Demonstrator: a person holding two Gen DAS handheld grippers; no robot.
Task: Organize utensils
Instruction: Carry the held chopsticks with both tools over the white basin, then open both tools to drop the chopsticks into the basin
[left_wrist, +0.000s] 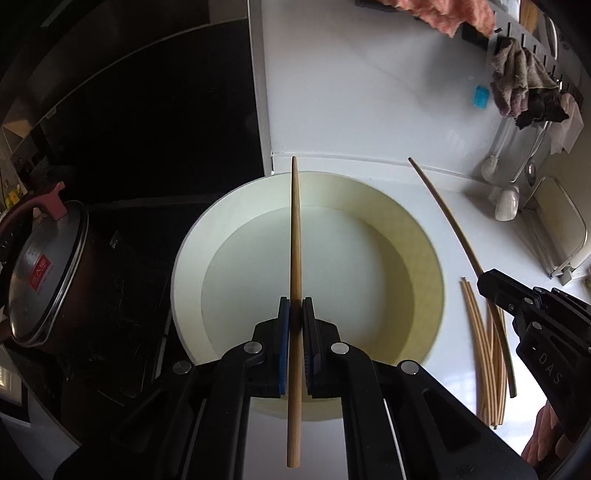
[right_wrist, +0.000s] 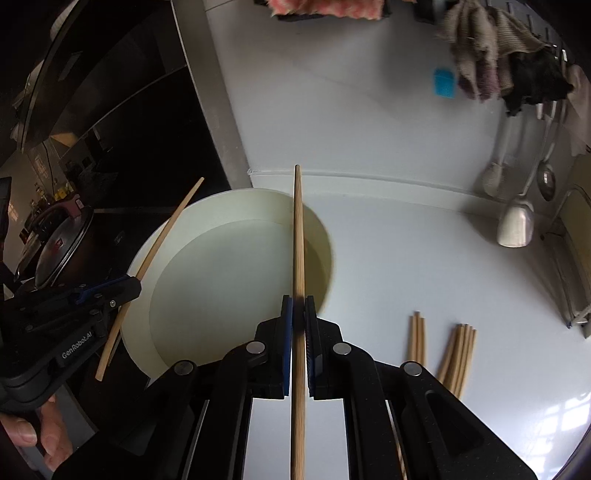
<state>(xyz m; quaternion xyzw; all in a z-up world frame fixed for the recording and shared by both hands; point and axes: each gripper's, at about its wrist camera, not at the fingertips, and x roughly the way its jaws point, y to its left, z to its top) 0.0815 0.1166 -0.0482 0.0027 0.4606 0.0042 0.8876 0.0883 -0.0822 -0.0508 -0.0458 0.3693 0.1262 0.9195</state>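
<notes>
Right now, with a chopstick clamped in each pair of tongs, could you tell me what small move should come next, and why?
Probably carry both over the white basin and lower them. The left tongs and right tongs each grip one chopstick, the basin looks empty, and more chopsticks wait on the counter.

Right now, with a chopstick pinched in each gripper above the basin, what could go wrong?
1. The left gripper pinches its chopstick mid-length; it may pivot or slip into the white basin.
2. The right gripper holds its chopstick the same way; the two long sticks could cross.
3. Either tail could scatter the loose chopsticks on the counter.
</notes>
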